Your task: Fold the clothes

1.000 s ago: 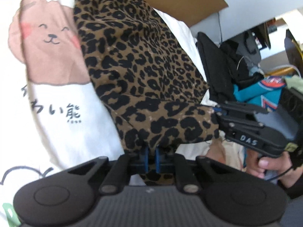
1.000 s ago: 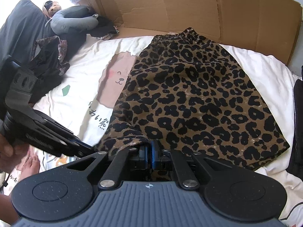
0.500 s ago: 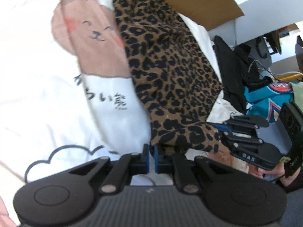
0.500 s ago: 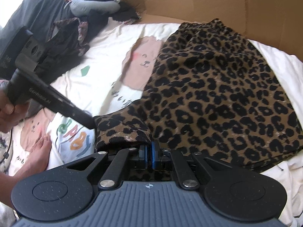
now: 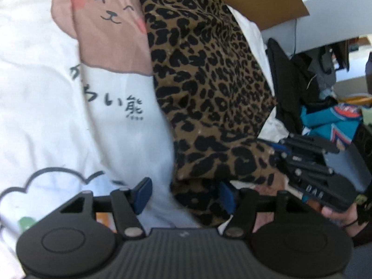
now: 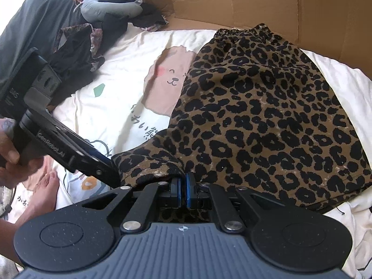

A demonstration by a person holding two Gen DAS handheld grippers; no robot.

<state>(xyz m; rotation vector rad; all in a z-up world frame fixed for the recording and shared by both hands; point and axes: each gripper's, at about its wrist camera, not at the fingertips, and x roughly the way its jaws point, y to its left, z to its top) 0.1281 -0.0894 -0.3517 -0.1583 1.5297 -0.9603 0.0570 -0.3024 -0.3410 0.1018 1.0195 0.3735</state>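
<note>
Partly hidden: skirt hem (image 6: pixel 148 162) behind right claw (image 6: pixel 183 194).

Cloth, card and matt plastic on a printed bed sheet

The leopard-print garment (image 6: pixel 262 107) looks like soft, fine-ribbed cloth, matt, with an elasticated gathered edge; the white sheet (image 6: pixel 121 107) under it is smooth cotton-like fabric with flat printed figures. The cardboard (image 6: pixel 267 7) behind is plain brown, dull and creased. The right gripper (image 6: pixel 183 191) and left gripper (image 5: pixel 183 196) are matt black plastic, faintly speckled and ribbed at the base, with small bright metal pivot pins and blue rubbery pads (image 5: pixel 141 194). A grey neck pillow (image 6: pixel 109 3) appears smooth-knit.
</note>
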